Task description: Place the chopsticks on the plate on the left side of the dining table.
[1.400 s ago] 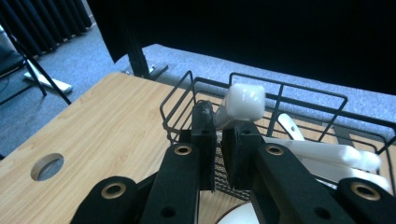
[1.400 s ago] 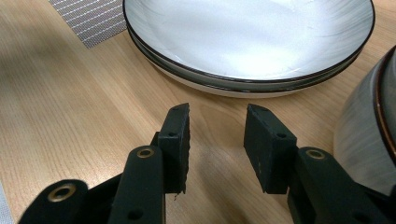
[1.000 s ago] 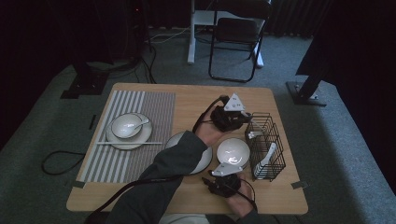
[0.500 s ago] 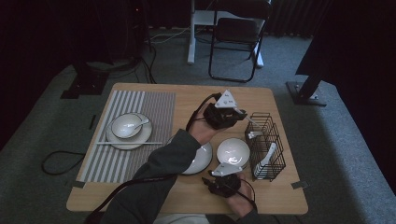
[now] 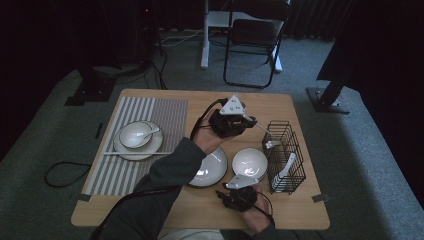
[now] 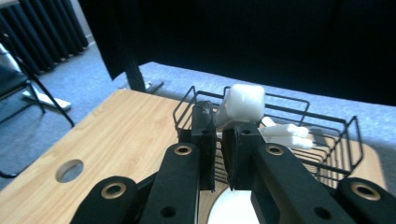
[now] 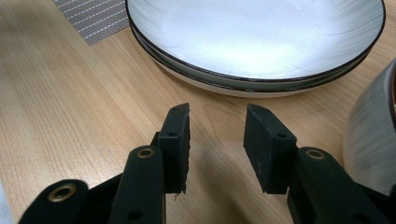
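My left gripper (image 5: 250, 122) hovers over the middle of the table, left of the black wire basket (image 5: 286, 150). It is shut on the handle of a white ceramic spoon (image 5: 266, 136). In the left gripper view the spoon's bowl (image 6: 243, 103) sticks up past the closed left gripper (image 6: 218, 135), with the basket (image 6: 336, 135) behind it. More white spoons (image 6: 285, 133) lie in the basket. Near the table's front edge my right gripper (image 5: 226, 191) rests open; in the right gripper view its jaws (image 7: 217, 135) are parted with nothing between them, facing stacked plates (image 7: 252, 42).
A white bowl (image 5: 249, 162) stands between the stacked plates (image 5: 210, 169) and the basket. On the left, a striped placemat (image 5: 165, 115) carries a plate, a bowl with a spoon (image 5: 136, 135) and chopsticks (image 5: 125, 153). A folding chair (image 5: 252, 45) stands beyond the table.
My left gripper has drawn left and up, away from the basket, with the white spoon in it. The right gripper has stayed where it was.
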Motion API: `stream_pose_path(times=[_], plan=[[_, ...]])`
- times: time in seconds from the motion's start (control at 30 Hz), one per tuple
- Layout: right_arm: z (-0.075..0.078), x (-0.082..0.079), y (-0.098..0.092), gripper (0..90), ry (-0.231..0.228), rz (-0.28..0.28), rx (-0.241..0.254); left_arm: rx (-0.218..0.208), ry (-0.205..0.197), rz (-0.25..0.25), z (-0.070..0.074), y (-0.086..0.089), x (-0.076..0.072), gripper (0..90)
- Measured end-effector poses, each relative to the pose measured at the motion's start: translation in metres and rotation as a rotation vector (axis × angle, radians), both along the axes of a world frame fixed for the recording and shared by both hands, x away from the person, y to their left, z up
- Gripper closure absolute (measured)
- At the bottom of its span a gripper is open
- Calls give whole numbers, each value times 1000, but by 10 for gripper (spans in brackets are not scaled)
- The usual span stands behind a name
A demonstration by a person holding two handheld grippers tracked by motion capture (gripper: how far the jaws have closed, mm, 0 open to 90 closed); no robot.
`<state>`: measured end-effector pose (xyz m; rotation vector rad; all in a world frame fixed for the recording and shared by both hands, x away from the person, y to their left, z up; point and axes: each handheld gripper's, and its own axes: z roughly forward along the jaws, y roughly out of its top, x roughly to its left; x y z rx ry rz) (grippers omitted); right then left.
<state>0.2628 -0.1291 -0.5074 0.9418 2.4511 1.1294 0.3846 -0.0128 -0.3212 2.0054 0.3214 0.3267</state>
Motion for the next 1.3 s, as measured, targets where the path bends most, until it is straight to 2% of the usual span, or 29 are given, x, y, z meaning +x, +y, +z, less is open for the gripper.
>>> stream_pose_path(times=[0.27, 0.4, 0.53, 0.87, 1.3], plan=[[0, 0, 0, 604, -2, -1, -1, -8, -18, -4, 9, 8, -3, 843], [1, 0, -1, 604, -3, -3, 0, 8, -26, -8, 11, 14, -3, 843], [1, 0, -1, 604, -3, -2, -1, -8, -25, -11, 14, 23, -3, 843], [3, 0, 0, 604, -7, -2, 1, -7, -46, 12, 19, 41, -5, 843], [14, 4, -5, 604, -40, -10, -3, -10, -8, 80, 4, 71, 5, 843]])
